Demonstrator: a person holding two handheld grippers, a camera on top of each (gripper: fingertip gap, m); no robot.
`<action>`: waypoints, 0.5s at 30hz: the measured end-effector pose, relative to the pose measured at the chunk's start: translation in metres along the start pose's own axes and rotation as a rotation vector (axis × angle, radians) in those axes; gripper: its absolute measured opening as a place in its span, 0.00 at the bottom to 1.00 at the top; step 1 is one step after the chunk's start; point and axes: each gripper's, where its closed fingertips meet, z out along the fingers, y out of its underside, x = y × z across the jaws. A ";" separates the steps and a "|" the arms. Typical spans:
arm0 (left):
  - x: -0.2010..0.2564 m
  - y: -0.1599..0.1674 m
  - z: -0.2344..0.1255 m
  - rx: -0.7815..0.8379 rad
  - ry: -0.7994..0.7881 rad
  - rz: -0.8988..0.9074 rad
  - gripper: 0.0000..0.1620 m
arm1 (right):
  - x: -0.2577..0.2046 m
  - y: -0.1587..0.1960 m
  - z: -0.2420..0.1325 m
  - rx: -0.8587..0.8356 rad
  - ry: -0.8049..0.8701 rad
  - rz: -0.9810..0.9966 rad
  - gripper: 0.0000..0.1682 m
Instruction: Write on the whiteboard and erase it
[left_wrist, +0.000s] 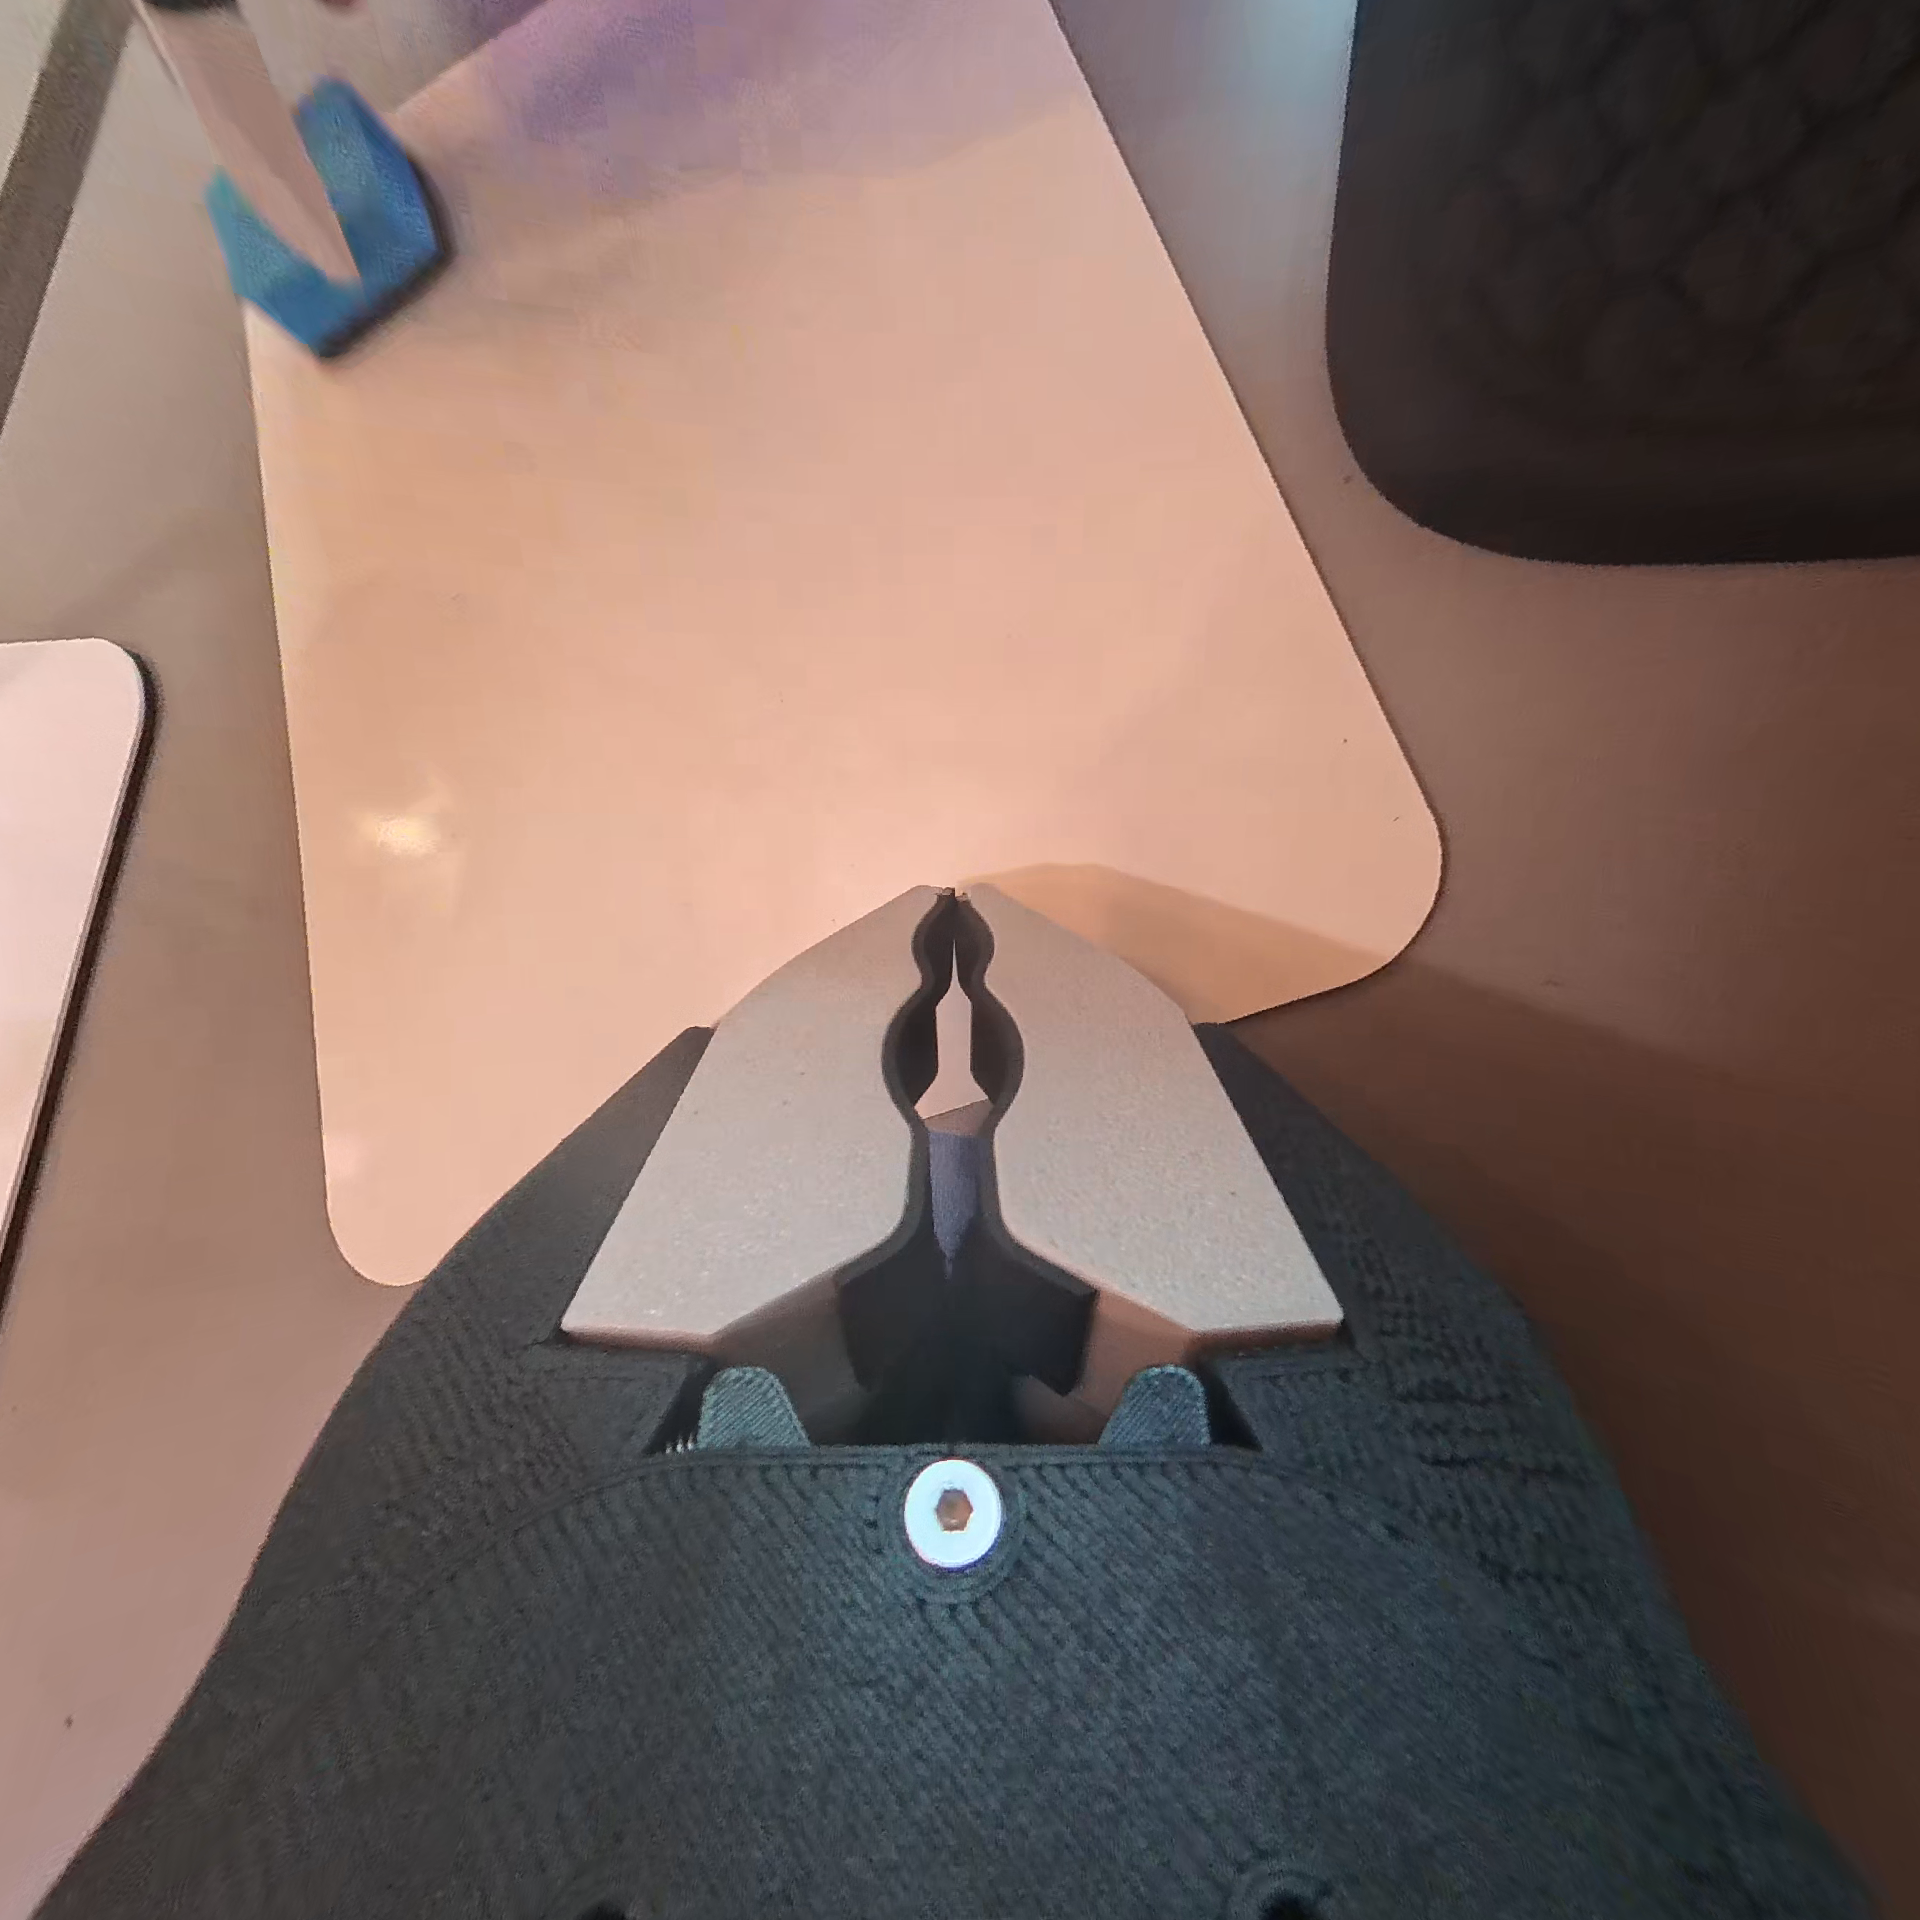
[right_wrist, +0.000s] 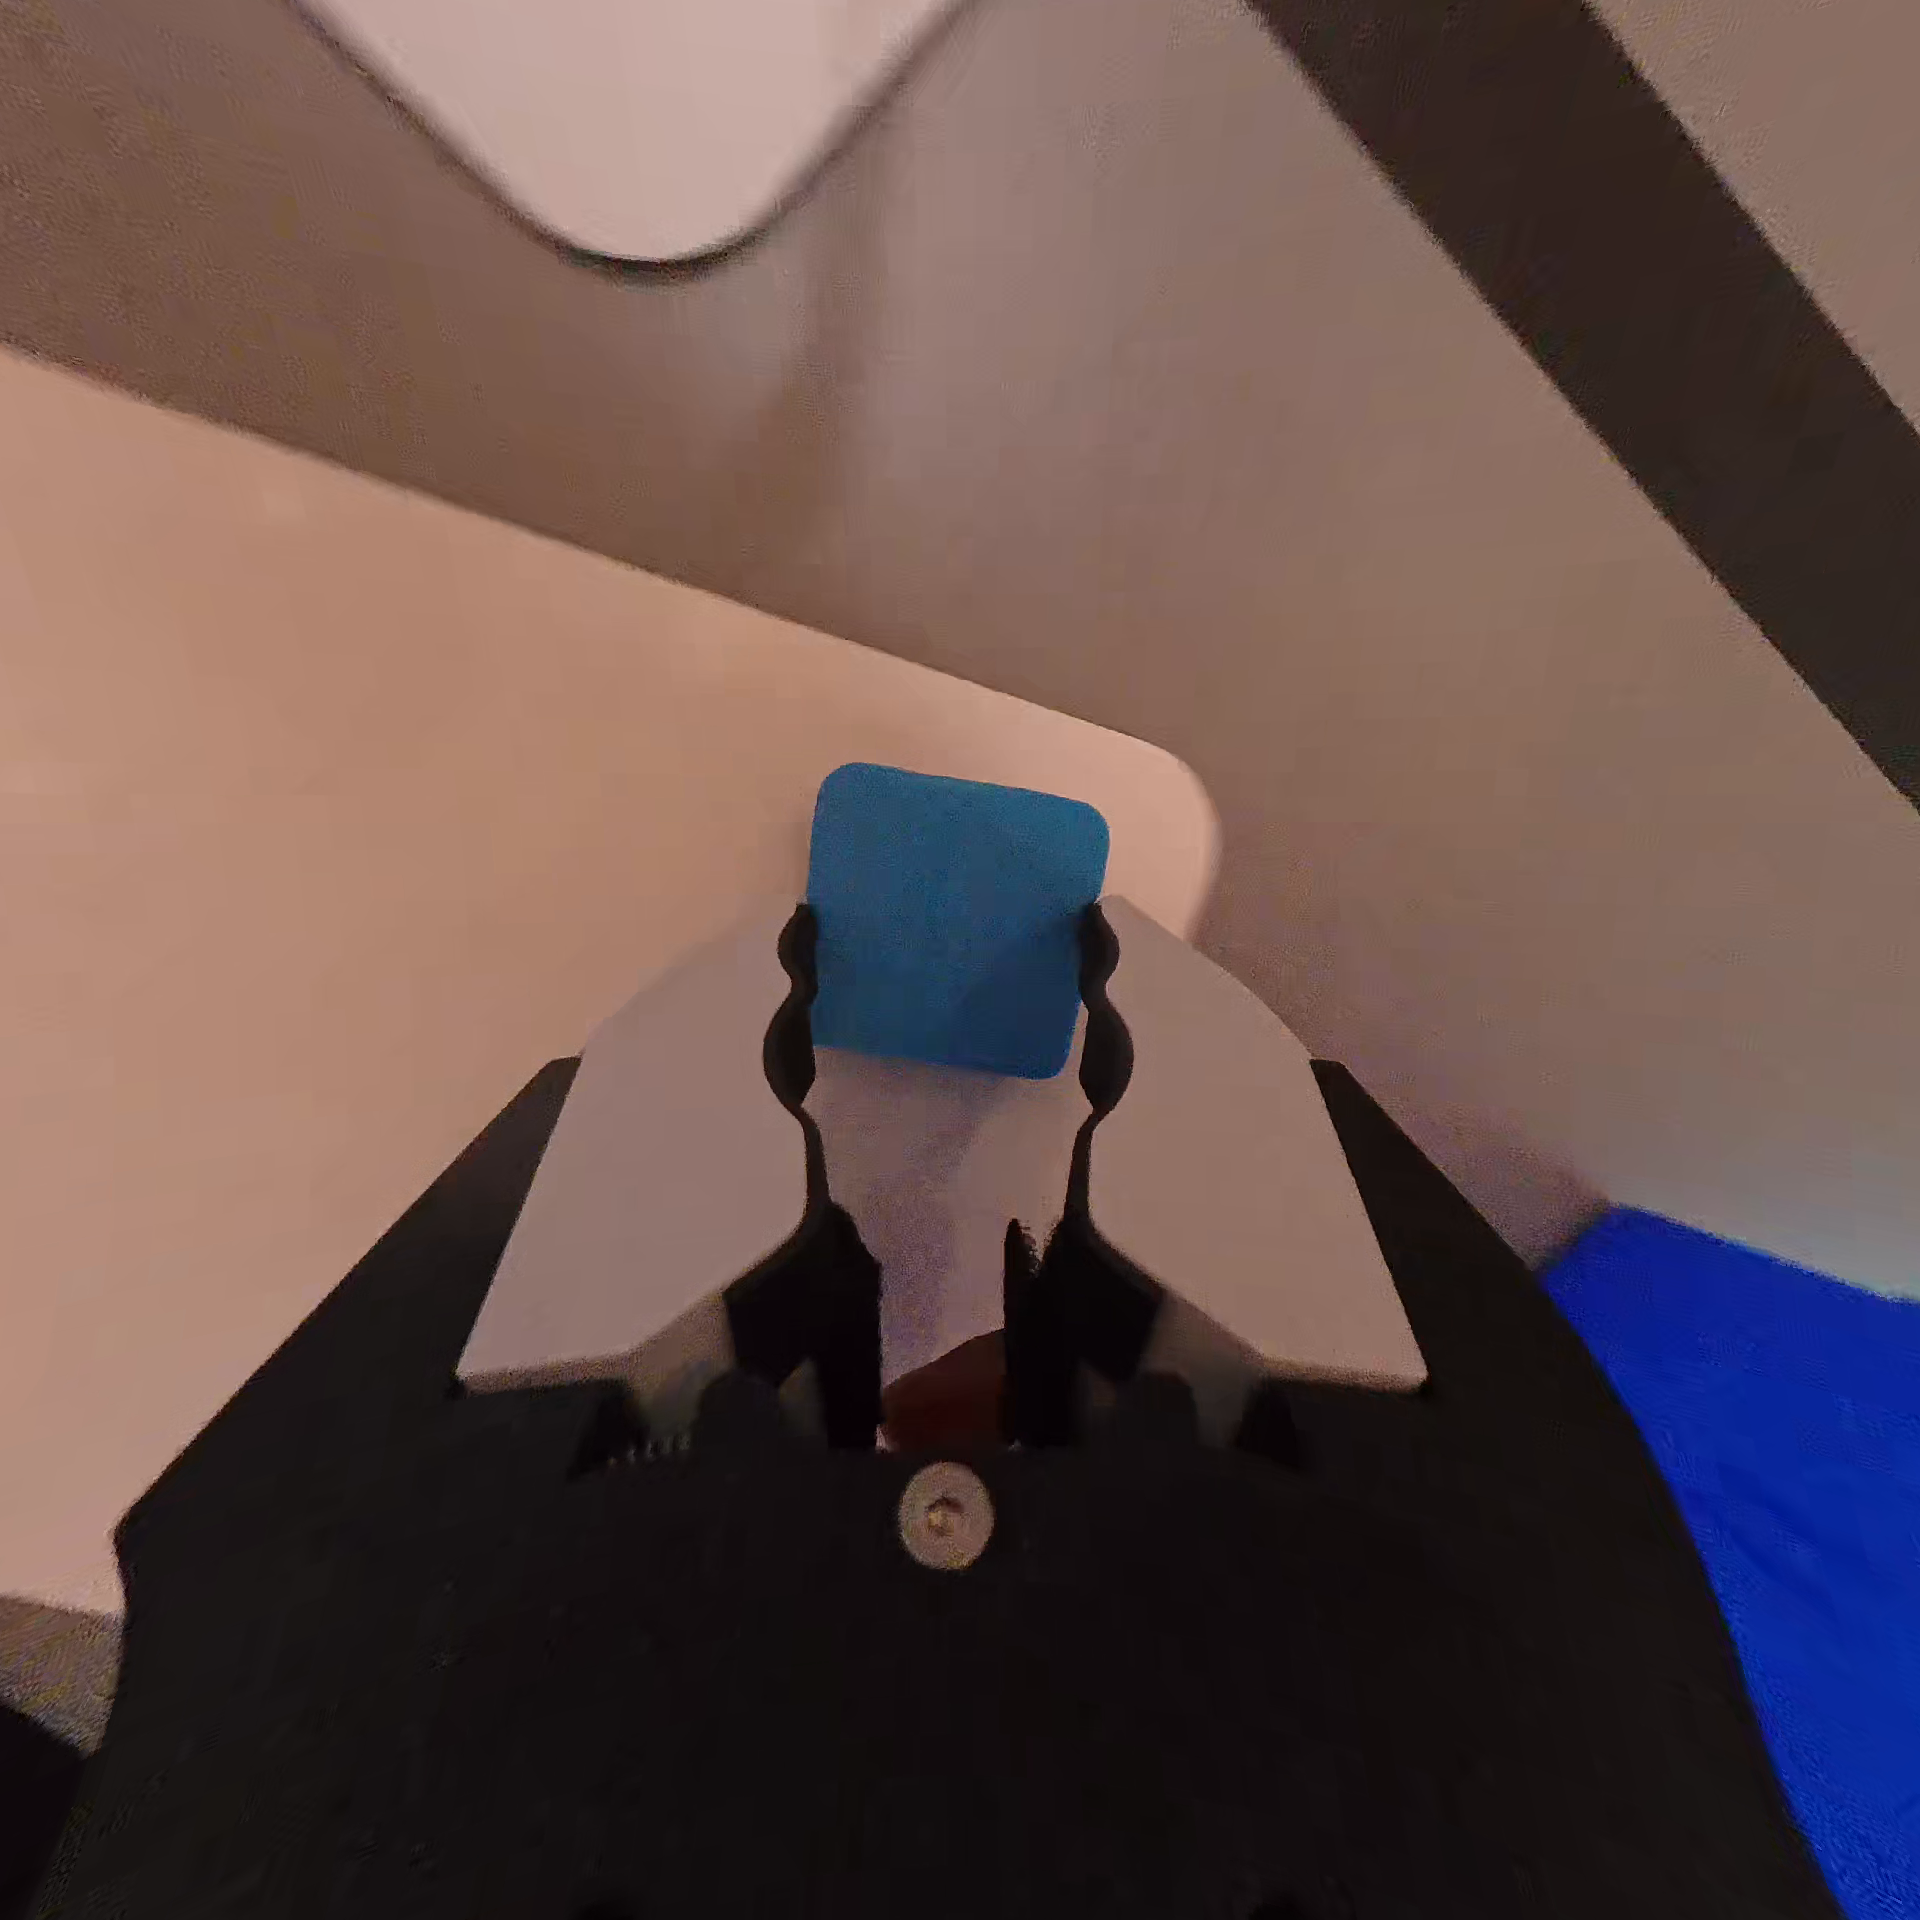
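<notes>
The whiteboard (left_wrist: 779, 582) is a pale sheet with rounded corners lying flat on the brown table; it looks blank. My left gripper (left_wrist: 951, 894) is shut and empty, its tips resting over the board's near right corner. My right gripper (right_wrist: 943, 914) is shut on a blue eraser block (right_wrist: 951, 920) and holds it over the board (right_wrist: 364, 779) near a rounded corner. In the left wrist view the same eraser (left_wrist: 332, 249) shows at the far left of the board, pinched by the right gripper's pale fingers (left_wrist: 260, 135).
A second pale board (left_wrist: 52, 883) lies to the left, also seen in the right wrist view (right_wrist: 644, 114). A dark patterned mat (left_wrist: 1642, 270) lies at the right. A dark strip (right_wrist: 1662, 343) crosses the table. A bright blue thing (right_wrist: 1766, 1538) sits at the lower right. The left gripper's tips are roughly 25 cm from the right gripper's.
</notes>
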 end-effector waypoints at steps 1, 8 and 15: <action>0.000 0.000 0.000 -0.001 -0.004 0.004 0.00 | 0.020 0.001 0.001 0.003 0.029 0.076 0.29; -0.001 0.000 0.001 0.002 -0.001 -0.007 0.01 | -0.156 -0.037 0.008 0.140 -0.197 -0.261 0.29; 0.000 0.000 0.000 -0.002 -0.010 0.013 0.00 | -0.012 0.007 -0.005 0.077 0.098 0.031 0.29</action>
